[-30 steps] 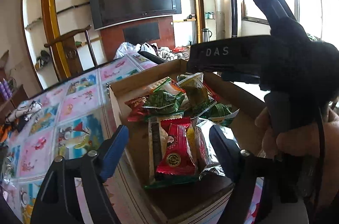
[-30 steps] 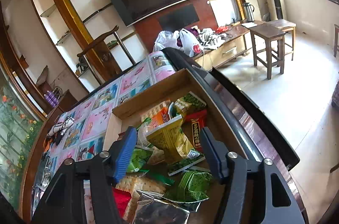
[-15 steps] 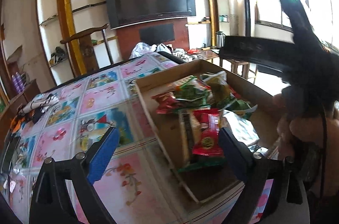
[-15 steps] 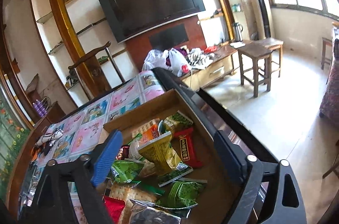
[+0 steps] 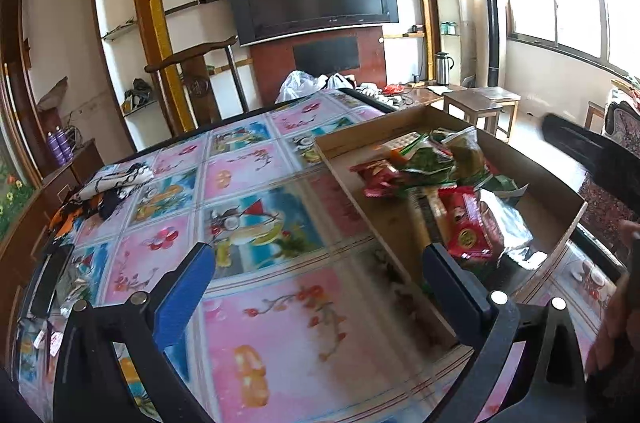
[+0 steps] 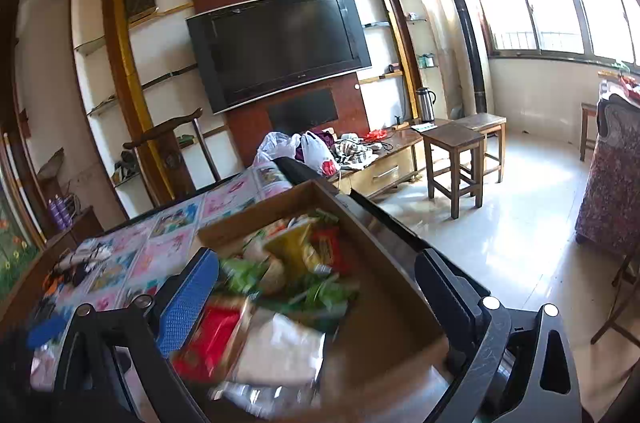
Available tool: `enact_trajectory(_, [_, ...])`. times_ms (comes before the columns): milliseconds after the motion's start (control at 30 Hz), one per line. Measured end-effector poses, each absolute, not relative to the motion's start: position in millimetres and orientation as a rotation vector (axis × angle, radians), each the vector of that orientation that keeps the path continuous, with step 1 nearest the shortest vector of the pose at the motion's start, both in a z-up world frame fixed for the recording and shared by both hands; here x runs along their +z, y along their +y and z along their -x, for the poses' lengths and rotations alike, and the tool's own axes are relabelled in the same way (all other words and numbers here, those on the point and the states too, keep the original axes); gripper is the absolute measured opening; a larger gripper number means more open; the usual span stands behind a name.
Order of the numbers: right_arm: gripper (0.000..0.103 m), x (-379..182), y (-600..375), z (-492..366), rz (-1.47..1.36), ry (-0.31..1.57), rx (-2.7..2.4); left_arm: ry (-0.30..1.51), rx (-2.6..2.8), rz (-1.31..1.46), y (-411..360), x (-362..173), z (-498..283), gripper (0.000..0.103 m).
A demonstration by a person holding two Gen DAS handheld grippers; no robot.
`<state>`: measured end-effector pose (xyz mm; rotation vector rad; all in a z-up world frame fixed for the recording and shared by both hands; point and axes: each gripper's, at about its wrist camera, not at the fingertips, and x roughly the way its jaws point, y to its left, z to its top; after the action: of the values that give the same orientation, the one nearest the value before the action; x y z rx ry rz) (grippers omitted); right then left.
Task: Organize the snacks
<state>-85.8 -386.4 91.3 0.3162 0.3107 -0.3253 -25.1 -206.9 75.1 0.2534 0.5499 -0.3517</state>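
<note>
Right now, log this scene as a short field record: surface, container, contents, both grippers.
surface: table with a pink and blue picture cloth
container: open cardboard box, on the table
contents: loose snack packets, one red packet nearest, green ones behind
left gripper: jaws opening, nothing between them
right gripper: jaws opening above the box, gripping nothing

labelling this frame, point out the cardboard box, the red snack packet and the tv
cardboard box (image 5: 352, 189), left wrist view, on its near left wall
red snack packet (image 5: 466, 227), left wrist view, middle of the wrapper
tv (image 6: 280, 43), right wrist view, centre of the dark screen
</note>
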Motion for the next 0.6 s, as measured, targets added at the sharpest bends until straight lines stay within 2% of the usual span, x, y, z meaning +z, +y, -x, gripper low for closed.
enact_trajectory(600, [0.102,86,-337,103,-0.207,0.331,-0.288,0.719,-0.342,-0.201,-180,68,14,0.102])
